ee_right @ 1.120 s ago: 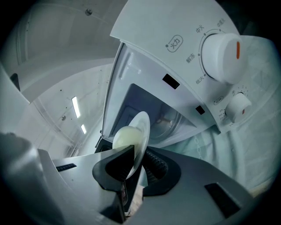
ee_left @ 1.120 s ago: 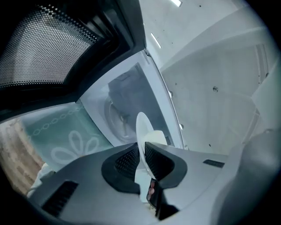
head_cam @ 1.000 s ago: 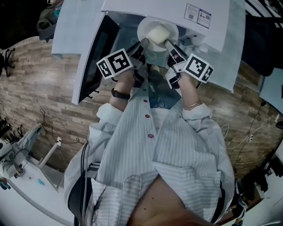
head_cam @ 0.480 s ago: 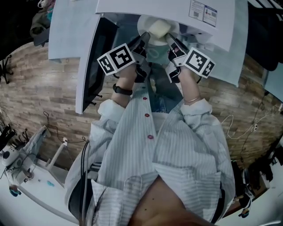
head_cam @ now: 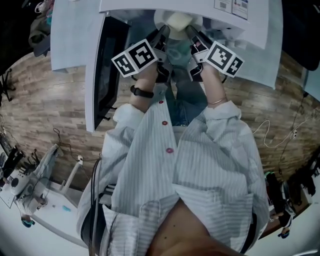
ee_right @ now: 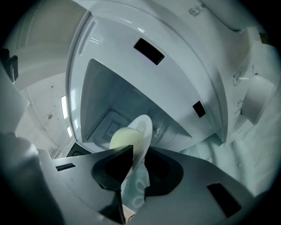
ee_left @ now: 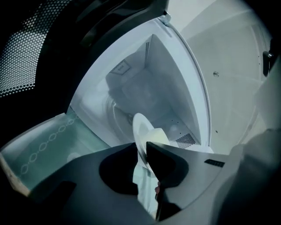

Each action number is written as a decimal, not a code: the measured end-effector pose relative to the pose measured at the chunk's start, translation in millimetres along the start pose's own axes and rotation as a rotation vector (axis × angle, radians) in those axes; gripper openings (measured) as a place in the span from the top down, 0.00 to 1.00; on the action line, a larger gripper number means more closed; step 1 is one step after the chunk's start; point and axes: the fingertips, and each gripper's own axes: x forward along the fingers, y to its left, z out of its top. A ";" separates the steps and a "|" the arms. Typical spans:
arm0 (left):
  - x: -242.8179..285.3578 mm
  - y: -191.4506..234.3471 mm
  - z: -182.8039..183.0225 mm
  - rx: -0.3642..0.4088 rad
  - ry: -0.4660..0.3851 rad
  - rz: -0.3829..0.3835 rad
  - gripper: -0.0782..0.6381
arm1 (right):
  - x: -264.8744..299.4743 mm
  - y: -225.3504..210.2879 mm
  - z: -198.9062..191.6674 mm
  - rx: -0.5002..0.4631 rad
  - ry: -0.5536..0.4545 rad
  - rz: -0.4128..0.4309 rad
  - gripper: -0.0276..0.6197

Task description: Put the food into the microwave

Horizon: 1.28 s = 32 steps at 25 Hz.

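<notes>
A white plate (head_cam: 170, 22) carries a pale round lump of food (head_cam: 180, 19) at the mouth of the white microwave (head_cam: 200, 9), partly under its top. My left gripper (head_cam: 162, 34) holds the plate's left rim and my right gripper (head_cam: 193, 33) its right rim. In the left gripper view the plate (ee_left: 141, 128) with the food (ee_left: 160, 135) stands edge-on in the left gripper (ee_left: 141, 148). In the right gripper view the plate (ee_right: 143, 131) and food (ee_right: 124, 139) sit in the right gripper (ee_right: 138, 152). Both pairs of jaws have just been opening slightly, the rim still pinched between them.
The microwave door (head_cam: 106, 65) hangs open at the left. The white cavity (ee_left: 145, 88) lies ahead with a round turntable (ee_left: 115, 115) on its floor. A teal patterned surface (ee_left: 44, 145) lies in front of the opening. Wooden flooring (head_cam: 45, 110) surrounds the stand.
Both grippers have carried the plate further toward the microwave opening; the plate and food now sit partly hidden under the microwave's top edge.
</notes>
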 end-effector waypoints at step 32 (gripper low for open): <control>38.5 43.5 18.4 0.196 0.040 0.089 0.77 | 49.2 -18.4 8.1 -0.318 -0.042 -0.184 0.73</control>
